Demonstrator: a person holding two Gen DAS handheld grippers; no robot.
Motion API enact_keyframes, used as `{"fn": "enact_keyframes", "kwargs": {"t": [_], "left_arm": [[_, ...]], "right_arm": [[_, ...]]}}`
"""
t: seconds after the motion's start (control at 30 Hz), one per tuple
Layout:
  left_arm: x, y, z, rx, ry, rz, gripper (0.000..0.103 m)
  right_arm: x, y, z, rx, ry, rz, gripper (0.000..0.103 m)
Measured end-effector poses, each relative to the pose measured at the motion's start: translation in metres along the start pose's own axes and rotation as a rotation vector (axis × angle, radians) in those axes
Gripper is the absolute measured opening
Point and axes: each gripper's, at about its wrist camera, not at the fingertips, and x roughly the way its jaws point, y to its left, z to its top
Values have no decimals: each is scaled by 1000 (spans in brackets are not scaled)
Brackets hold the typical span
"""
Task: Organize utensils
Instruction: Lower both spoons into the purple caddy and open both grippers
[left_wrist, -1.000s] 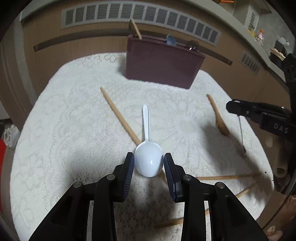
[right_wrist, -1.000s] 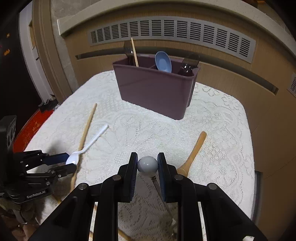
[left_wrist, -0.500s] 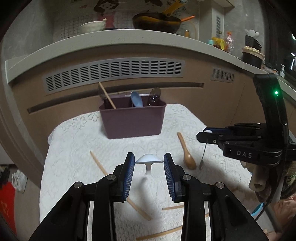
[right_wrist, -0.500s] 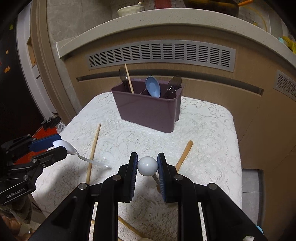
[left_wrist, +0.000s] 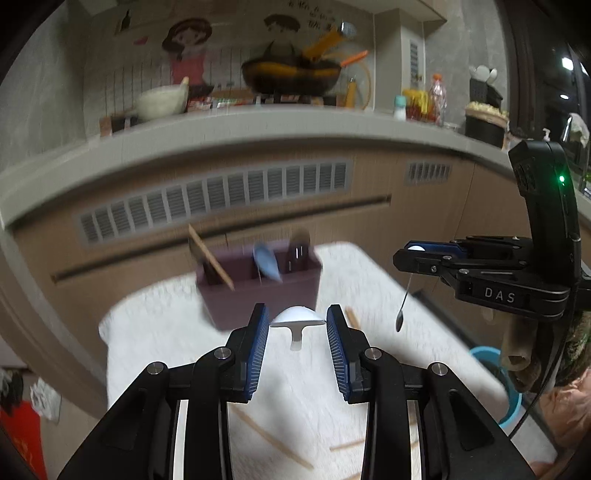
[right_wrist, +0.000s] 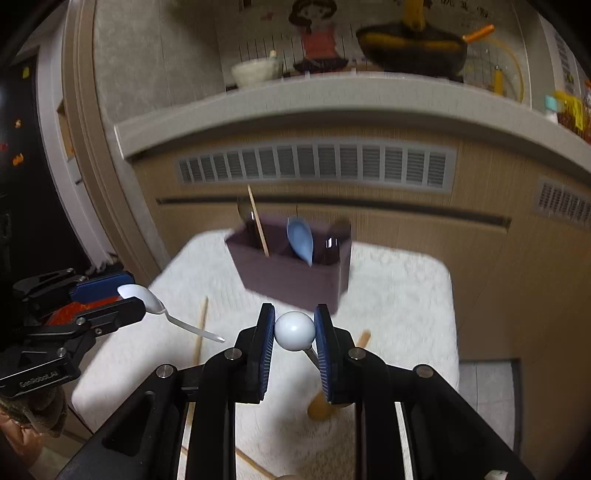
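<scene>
- Two tongs are up off the tabletop (left_wrist: 155, 343), each closed on a spoon: our left tongs (left_wrist: 297, 334) pinch the bowl of a white spoon (left_wrist: 295, 318), handle hanging down; our right tongs (right_wrist: 294, 330) squeeze the round white end of a metal spoon (right_wrist: 294, 329), its thin stem hanging below.
- From the right wrist view, the white spoon's handle sticks out sideways over the left part of the tabletop, touching nothing.
- A purple holder (right_wrist: 291, 278) stands near the far edge of the tabletop, close to the cabinet front (right_wrist: 424, 236). It already carries a blue spoon (right_wrist: 301, 240), a wooden stick (right_wrist: 258, 221) and a dark utensil (right_wrist: 332, 242).
- Between the tongs and the holder we see open white cloth.
- Several wooden pieces lie loose on the near half: a stick (right_wrist: 201, 328) on the left, a wooden spoon (right_wrist: 332, 391) under our right tongs, more sticks (left_wrist: 269, 439) by the near edge.
- Beyond the right edge of the tabletop the floor drops away, with a blue bucket (left_wrist: 495, 373) there.
</scene>
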Motion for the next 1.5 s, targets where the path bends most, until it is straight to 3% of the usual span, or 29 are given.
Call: {"fn": "enact_keyframes", "kwargs": {"t": [0.17, 0.3, 0.5, 0.7, 0.9, 1.0, 1.13, 1.27, 1.37, 1.43, 1.5], "left_arm": [[-3, 4, 68, 86, -41, -4, 34], [18, 13, 115, 133, -21, -6, 34], [79, 39, 139, 132, 82, -20, 34], [159, 75, 130, 36, 260, -63, 34], [235, 95, 95, -26, 419, -32, 35], [253, 100, 81, -63, 454, -40, 44], [255, 99, 72, -60, 439, -23, 47], [237, 91, 65, -57, 405, -35, 48], [211, 77, 54, -30, 367, -17, 55], [198, 68, 46, -23, 353, -4, 57], [185, 57, 34, -15, 347, -17, 57]], "right_arm": [[-23, 4, 62, -20, -110, 11, 20], [-25, 7, 110, -35, -186, 11, 20], [13, -5, 148, 8, -209, -1, 20], [81, -22, 144, 87, -122, 30, 20], [151, -45, 120, 180, -5, 70, 21], [180, -51, 104, 199, 62, 84, 24], [192, -52, 86, 166, 95, 33, 29], [178, -56, 80, 160, 89, 13, 33], [160, -55, 72, 114, 89, -30, 35], [150, -54, 63, 87, 103, -52, 47], [141, -54, 48, 71, 122, -77, 50]]}}
